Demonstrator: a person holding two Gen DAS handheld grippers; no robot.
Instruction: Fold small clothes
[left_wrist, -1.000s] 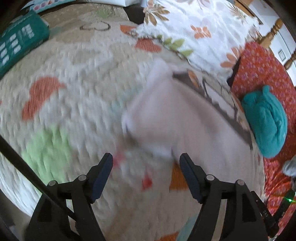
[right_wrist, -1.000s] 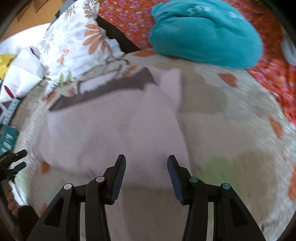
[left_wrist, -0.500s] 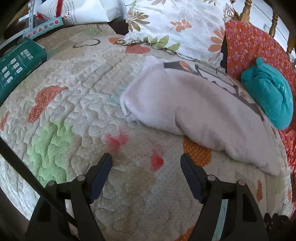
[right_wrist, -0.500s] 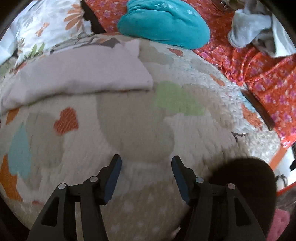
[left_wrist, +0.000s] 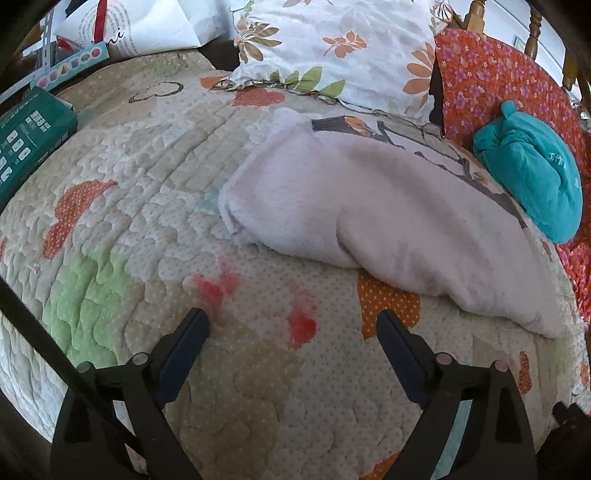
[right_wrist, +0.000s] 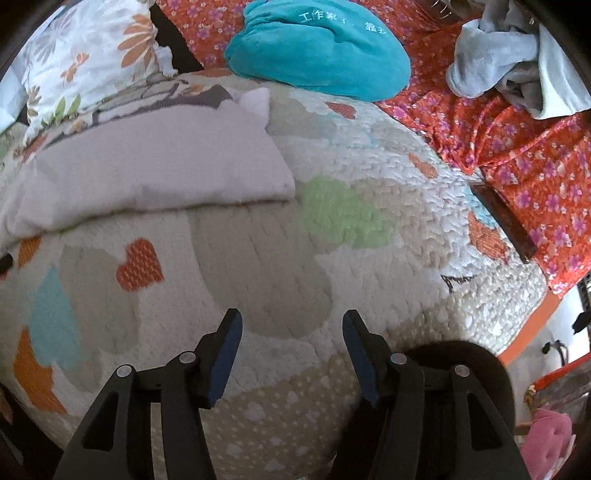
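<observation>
A pale pink fleece garment lies folded in a long strip on the patterned quilt; a grey printed edge shows along its far side. It also shows in the right wrist view, at the upper left. My left gripper is open and empty, low over the quilt, a little short of the garment's near edge. My right gripper is open and empty over bare quilt, well back from the garment.
A teal folded garment lies beyond the pink one on an orange floral sheet. A floral pillow, a green box and a white bag lie at the back. Grey clothes are heaped far right.
Both grippers have pulled back from the pink garment and hang empty over the quilt. The right one moved away the most. The garment lies still.
</observation>
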